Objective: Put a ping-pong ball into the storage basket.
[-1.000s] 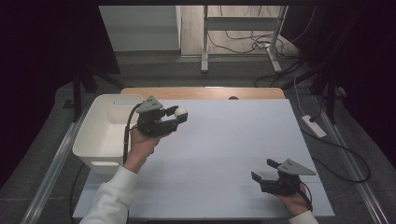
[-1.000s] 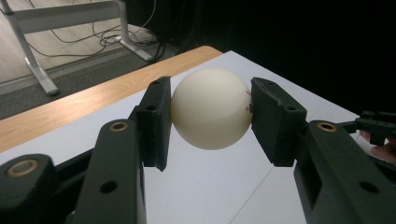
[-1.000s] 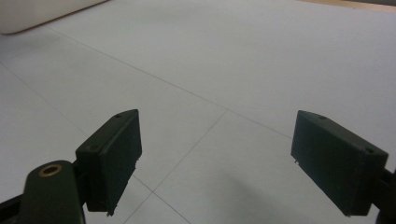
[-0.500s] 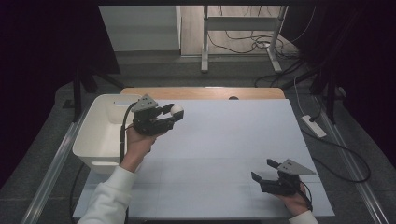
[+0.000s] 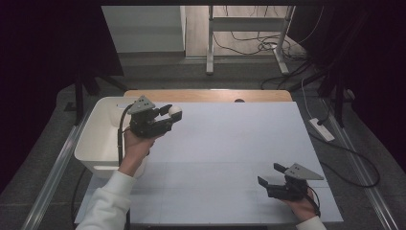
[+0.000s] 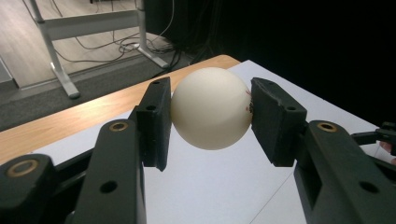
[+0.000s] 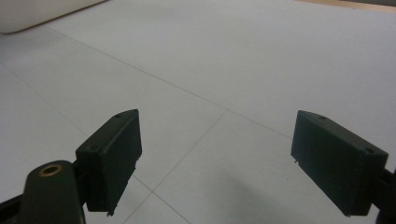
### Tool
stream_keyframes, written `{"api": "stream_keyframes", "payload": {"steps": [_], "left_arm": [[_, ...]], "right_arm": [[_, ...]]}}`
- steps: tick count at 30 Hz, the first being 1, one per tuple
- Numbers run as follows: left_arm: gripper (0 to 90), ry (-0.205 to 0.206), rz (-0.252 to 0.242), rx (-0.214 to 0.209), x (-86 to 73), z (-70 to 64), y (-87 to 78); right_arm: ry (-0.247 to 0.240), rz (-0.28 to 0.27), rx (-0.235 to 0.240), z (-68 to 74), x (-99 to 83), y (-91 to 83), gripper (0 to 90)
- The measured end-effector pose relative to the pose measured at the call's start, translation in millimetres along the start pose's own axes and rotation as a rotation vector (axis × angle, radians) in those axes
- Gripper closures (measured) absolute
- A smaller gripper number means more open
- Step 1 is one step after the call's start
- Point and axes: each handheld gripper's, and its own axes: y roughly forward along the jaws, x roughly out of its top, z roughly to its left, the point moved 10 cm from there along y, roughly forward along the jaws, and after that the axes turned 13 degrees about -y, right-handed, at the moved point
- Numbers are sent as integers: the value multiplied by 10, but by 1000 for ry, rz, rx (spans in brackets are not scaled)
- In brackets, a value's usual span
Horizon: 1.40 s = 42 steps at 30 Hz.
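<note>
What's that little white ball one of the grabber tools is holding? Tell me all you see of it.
The ball is round, smooth, matt cream-white, plastic-looking, with a tiny red mark by one pad. The left gripper pinches it between its two black pads, lifted above the white table, beside the white bin. Nothing else touches it.

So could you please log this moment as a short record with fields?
left gripper: shut on white ball, held above the table's far left
right gripper: open, nothing between its jaws, low over the near right
bin: white, at the table's left edge
table: white top, wooden strip along the far edge
</note>
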Motion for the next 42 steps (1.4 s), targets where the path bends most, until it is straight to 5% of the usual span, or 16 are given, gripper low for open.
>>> {"api": "stream_keyframes", "payload": {"steps": [42], "left_arm": [[508, -61, -25, 152, 8, 627, -312]], "right_arm": [[1, 2, -3, -13, -3, 4, 163]]}}
